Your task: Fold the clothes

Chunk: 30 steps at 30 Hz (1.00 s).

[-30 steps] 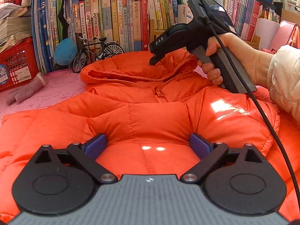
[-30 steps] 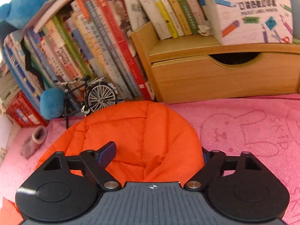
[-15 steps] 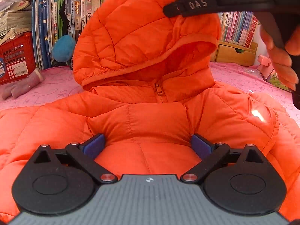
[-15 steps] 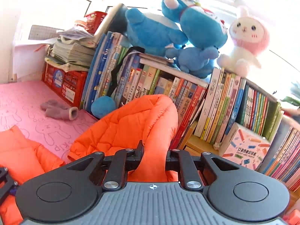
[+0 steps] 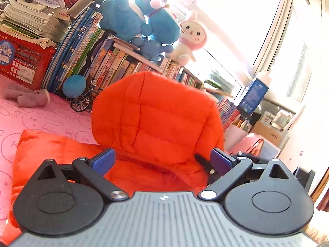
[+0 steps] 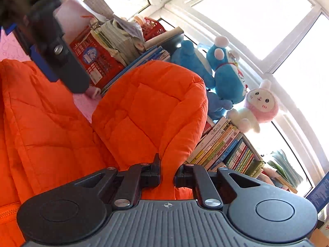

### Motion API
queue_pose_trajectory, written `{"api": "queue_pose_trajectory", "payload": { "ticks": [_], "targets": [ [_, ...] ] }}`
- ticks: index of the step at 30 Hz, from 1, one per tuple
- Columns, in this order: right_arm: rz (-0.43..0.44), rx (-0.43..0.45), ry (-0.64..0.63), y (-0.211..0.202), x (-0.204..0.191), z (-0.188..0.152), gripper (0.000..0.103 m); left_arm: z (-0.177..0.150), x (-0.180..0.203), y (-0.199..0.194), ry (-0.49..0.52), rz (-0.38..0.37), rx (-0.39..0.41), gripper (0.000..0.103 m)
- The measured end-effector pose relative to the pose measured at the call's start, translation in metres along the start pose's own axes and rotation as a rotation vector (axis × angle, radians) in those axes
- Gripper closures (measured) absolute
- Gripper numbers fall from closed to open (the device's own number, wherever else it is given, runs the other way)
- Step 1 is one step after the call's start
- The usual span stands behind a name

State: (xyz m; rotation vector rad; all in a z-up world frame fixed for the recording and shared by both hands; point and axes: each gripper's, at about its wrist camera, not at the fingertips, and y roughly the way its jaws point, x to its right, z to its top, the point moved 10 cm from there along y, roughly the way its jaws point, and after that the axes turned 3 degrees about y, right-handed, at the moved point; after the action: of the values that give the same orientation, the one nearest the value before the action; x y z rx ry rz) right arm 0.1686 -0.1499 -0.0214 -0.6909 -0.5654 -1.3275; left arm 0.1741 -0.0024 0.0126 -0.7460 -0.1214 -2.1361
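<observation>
While the right gripper [image 6: 167, 176] is clamped tight on the rim of the hood [image 6: 152, 111], the orange puffer jacket [image 6: 43, 135] has that hood standing up off its body, quilted panels bulging toward the camera. Over on the other side, the left gripper [image 5: 162, 161] hangs with its blue-padded fingers [image 5: 103, 160] well apart, nothing between them, poised just above the jacket's chest. Everything else of the jacket lies spread on the pink mat [image 5: 47, 119], one sleeve [image 5: 47, 146] out flat to the left. This looks light, soft and springy: down filling that will puff back unless pressed, with a smooth shell that may slip, so a pinch on a stitched seam or hem edge should bite better than a puffy panel. Beyond the hood sit a toy bicycle [image 5: 82, 103] and a grey sock [image 5: 26, 96], then a row of books [image 5: 107, 65], a red basket [image 5: 22, 59], and blue and pink plush toys [image 5: 156, 28] under the bright window [image 5: 257, 16].
</observation>
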Motion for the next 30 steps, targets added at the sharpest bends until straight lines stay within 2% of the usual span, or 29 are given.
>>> {"api": "queue_pose_trajectory", "payload": {
  "ticks": [3,6,8,13,15,17,19,23,25,26,27,28,29,30],
  "targets": [
    [0.000,0.011,-0.049,-0.013,-0.012,-0.007,0.091,0.026,-0.001,0.001,-0.169,-0.123,-0.002,0.001],
    [-0.012,0.021,-0.088,-0.023,-0.018,-0.014,0.091,0.035,-0.004,0.012,-0.274,-0.169,-0.041,0.001],
    [-0.018,0.026,-0.109,-0.030,-0.021,-0.018,0.091,0.030,-0.007,0.024,-0.299,-0.135,-0.080,0.001],
    [-0.023,0.019,-0.122,-0.044,-0.024,-0.026,0.091,-0.009,-0.018,0.051,-0.318,0.008,-0.195,0.001],
    [-0.033,0.020,-0.134,-0.050,-0.024,-0.028,0.090,-0.024,-0.021,0.058,-0.336,0.039,-0.223,0.004],
    [-0.046,0.014,-0.150,-0.054,-0.023,-0.033,0.090,-0.036,-0.022,0.062,-0.372,0.037,-0.237,0.022],
    [-0.065,-0.001,-0.164,-0.057,-0.021,-0.040,0.090,-0.046,-0.022,0.064,-0.423,0.013,-0.257,0.056],
    [-0.103,-0.032,-0.194,-0.064,-0.017,-0.054,0.091,-0.053,-0.020,0.059,-0.427,0.005,-0.258,0.076],
    [-0.110,-0.076,-0.128,-0.067,-0.008,-0.059,0.087,-0.051,-0.018,0.056,-0.425,0.002,-0.253,0.083],
    [-0.105,-0.108,-0.054,-0.068,-0.001,-0.062,0.085,-0.048,-0.016,0.055,-0.428,-0.002,-0.245,0.084],
    [-0.076,-0.143,0.059,-0.070,0.007,-0.065,0.082,-0.044,-0.014,0.055,-0.429,-0.006,-0.235,0.085],
    [-0.042,-0.179,0.179,-0.071,0.016,-0.067,0.075,-0.040,-0.012,0.055,-0.427,-0.009,-0.226,0.087],
    [0.026,-0.213,0.354,-0.073,0.027,-0.070,0.070,-0.036,-0.009,0.055,-0.425,-0.013,-0.217,0.087],
    [0.118,-0.236,0.553,-0.074,0.036,-0.073,0.057,-0.032,-0.006,0.054,-0.419,-0.020,-0.209,0.087]
  ]
}}
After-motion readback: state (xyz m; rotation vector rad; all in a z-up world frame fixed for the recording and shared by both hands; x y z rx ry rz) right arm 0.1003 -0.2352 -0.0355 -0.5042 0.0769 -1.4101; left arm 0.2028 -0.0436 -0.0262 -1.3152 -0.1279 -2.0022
